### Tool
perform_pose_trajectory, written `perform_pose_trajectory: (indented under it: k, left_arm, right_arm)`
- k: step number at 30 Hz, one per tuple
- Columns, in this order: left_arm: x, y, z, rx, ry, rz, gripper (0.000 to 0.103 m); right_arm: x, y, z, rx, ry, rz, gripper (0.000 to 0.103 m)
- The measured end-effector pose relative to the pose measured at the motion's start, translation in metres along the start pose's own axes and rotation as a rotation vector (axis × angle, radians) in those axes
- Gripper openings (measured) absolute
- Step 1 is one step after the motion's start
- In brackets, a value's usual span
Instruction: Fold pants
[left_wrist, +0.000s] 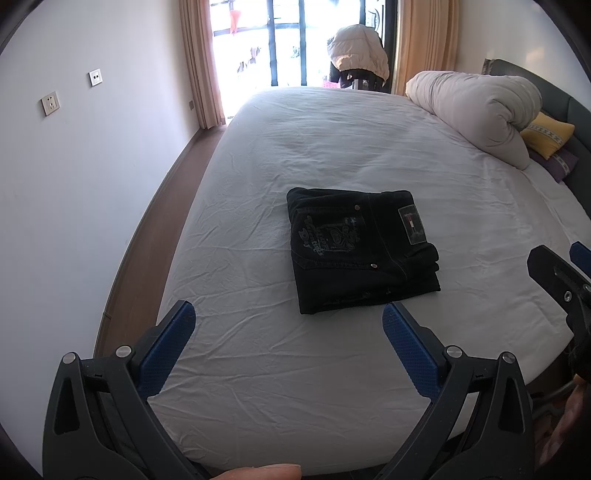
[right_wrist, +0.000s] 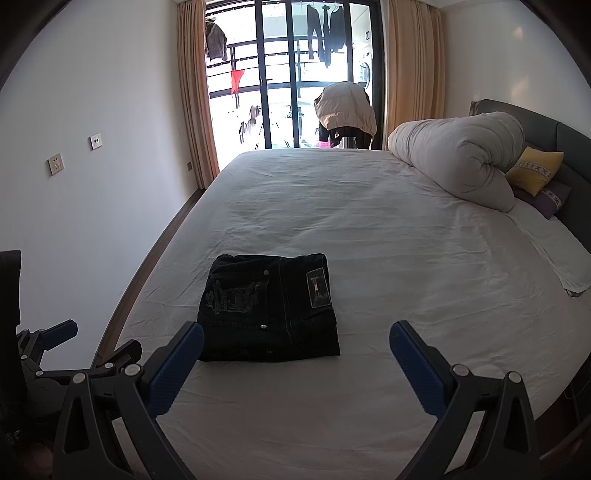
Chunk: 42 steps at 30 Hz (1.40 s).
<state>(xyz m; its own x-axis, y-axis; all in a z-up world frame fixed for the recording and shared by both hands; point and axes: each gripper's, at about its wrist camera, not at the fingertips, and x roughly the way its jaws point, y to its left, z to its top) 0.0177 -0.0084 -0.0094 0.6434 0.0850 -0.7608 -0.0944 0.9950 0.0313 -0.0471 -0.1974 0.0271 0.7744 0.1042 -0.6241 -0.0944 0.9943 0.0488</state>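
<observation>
The black pants (left_wrist: 360, 251) lie folded into a compact rectangle on the white bed sheet (left_wrist: 332, 147), back pocket print and a label patch facing up. They also show in the right wrist view (right_wrist: 269, 308). My left gripper (left_wrist: 288, 321) is open and empty, held above the sheet just in front of the pants. My right gripper (right_wrist: 295, 341) is open and empty, with the pants just beyond and left of its middle. The right gripper's body shows at the right edge of the left wrist view (left_wrist: 557, 280); the left gripper shows at the left of the right wrist view (right_wrist: 55, 343).
A rolled grey duvet (right_wrist: 458, 162) and a yellow pillow (right_wrist: 535, 170) lie at the bed's head on the right. A white wall (right_wrist: 92, 184) and a strip of wood floor (left_wrist: 147, 240) run along the bed's left side. A glass balcony door (right_wrist: 288, 74) stands beyond the bed.
</observation>
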Motion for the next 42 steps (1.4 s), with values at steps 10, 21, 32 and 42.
perform_pose_trajectory:
  k: [10, 21, 32, 42]
  left_arm:
    - [0.0003, 0.0002, 0.0000, 0.001, 0.001, -0.001, 0.103]
    - [-0.0001, -0.0010, -0.0025, 0.001, 0.005, 0.001, 0.103]
    - [0.0021, -0.0009, -0.0050, 0.000, 0.012, -0.001, 0.103]
    - [0.0051, -0.0004, -0.0073, 0.006, 0.024, 0.003, 0.103]
  right_arm:
    - [-0.0004, 0.0000, -0.0007, -0.001, 0.002, 0.000, 0.103]
    - [-0.0019, -0.0003, -0.0012, -0.002, 0.004, 0.001, 0.103]
    - [-0.0045, -0.0008, -0.0026, -0.004, 0.008, 0.002, 0.103]
    - [-0.0077, -0.0030, -0.0060, -0.002, 0.014, 0.004, 0.103]
